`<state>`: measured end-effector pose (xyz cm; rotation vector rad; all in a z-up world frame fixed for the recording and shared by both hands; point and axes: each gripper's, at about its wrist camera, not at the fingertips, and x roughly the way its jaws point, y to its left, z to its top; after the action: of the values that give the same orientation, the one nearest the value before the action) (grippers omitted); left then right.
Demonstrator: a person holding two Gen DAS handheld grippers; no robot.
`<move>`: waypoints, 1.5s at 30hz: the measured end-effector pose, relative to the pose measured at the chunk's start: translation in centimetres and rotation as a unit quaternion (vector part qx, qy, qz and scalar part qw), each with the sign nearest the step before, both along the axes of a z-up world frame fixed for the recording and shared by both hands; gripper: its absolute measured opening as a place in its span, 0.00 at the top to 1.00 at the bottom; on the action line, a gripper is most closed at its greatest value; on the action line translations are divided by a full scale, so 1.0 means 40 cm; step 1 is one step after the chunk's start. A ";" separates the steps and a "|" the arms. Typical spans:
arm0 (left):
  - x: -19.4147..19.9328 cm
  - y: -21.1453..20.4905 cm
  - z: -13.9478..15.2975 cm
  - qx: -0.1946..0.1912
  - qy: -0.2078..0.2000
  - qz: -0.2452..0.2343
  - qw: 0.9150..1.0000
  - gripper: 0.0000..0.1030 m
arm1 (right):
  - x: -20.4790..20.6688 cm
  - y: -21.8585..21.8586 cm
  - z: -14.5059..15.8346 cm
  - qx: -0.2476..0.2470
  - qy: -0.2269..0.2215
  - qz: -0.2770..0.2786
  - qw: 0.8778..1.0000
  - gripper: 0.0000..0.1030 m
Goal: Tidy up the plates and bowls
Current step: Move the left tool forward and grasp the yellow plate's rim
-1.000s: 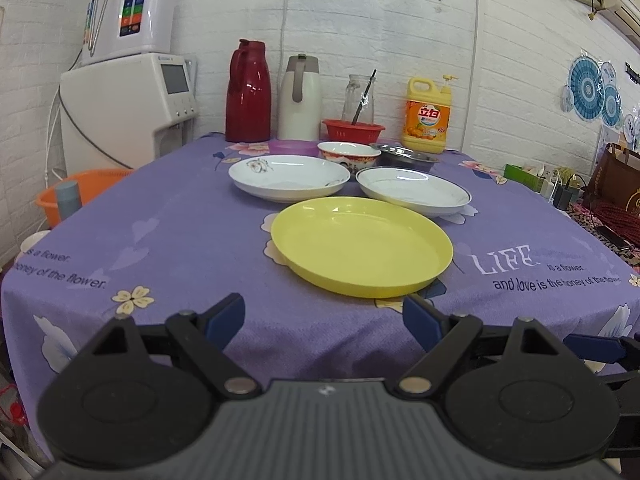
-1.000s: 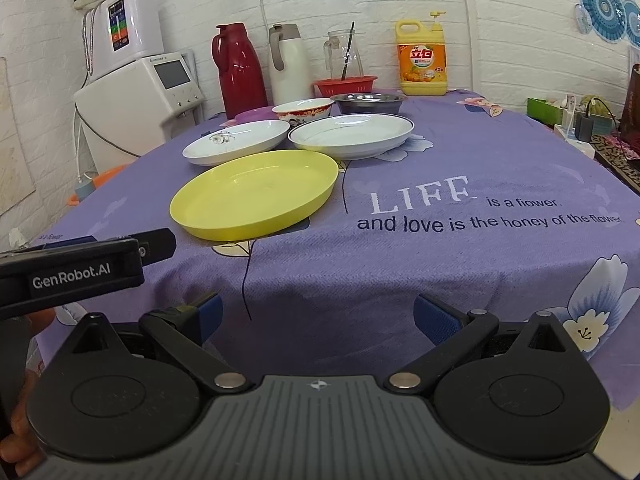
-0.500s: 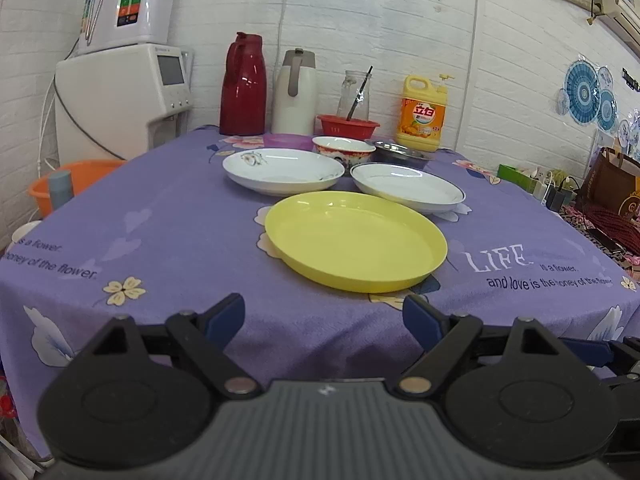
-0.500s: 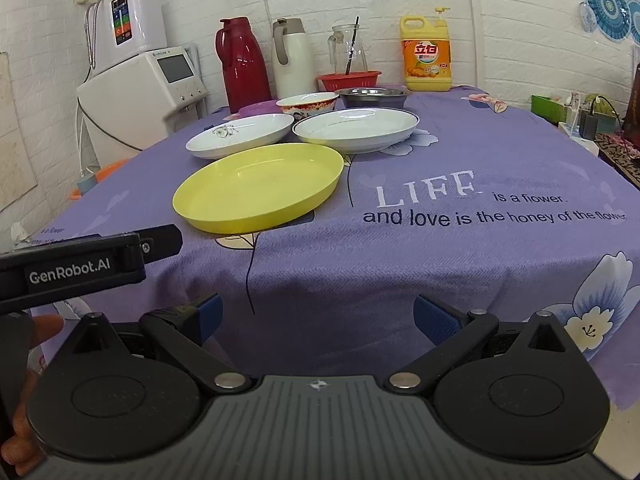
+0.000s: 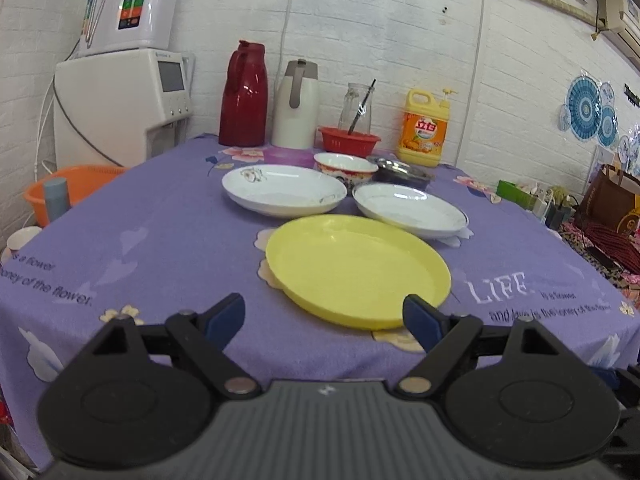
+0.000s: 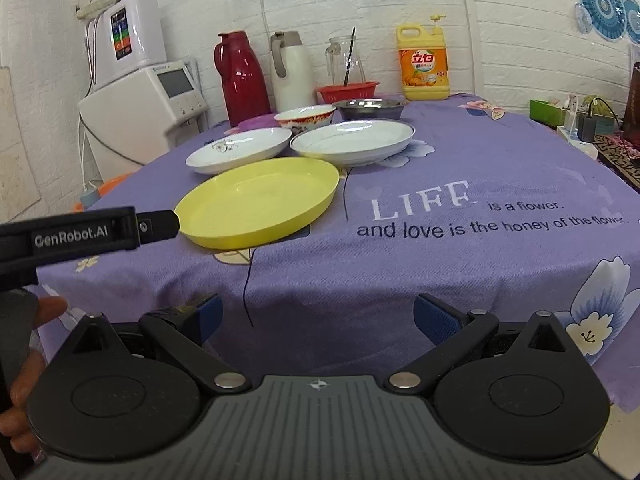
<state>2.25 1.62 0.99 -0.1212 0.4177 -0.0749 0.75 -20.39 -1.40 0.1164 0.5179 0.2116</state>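
Lying just ahead of the left gripper [image 5: 323, 314] — jaws wide, empty — the yellow plate [image 5: 357, 270] rests on the table [image 5: 160, 236]; right gripper [image 6: 316, 316] likewise gapes empty.

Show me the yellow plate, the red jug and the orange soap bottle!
yellow plate [image 5: 356, 268], left wrist view, middle of its inside.
red jug [image 5: 243, 98], left wrist view, its body.
orange soap bottle [image 6: 423, 66], right wrist view, its label.

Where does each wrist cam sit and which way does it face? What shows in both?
Left wrist: on the left tongs, at the table's near edge, facing the yellow plate; own open fingers show.
Right wrist: on the right tongs, further right, facing the tablecloth; own open fingers, the left tongs' arm and a hand show.
Shared: yellow plate, two white plates, bowls, flasks, detergent bottle.
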 end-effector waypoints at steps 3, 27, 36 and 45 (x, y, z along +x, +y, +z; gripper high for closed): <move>0.054 0.014 0.001 0.000 0.009 0.019 1.000 0.18 | 0.001 -0.034 0.002 0.024 -0.017 -0.007 1.000 0.00; 0.368 0.103 -0.038 -0.022 0.131 -0.031 0.991 0.19 | 0.417 0.057 -0.008 -0.083 0.064 0.060 0.993 0.00; 0.416 0.084 -0.040 0.031 0.142 -0.060 0.988 0.19 | 0.425 0.043 -0.012 -0.084 0.049 0.068 0.993 0.00; 0.420 0.053 -0.038 0.054 0.140 -0.076 0.986 0.34 | 0.424 0.056 0.001 -0.081 0.047 0.092 0.991 0.00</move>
<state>19.06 3.75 -0.55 0.0072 0.7108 -0.1859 17.69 -18.15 -1.35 -0.0810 0.6380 0.3434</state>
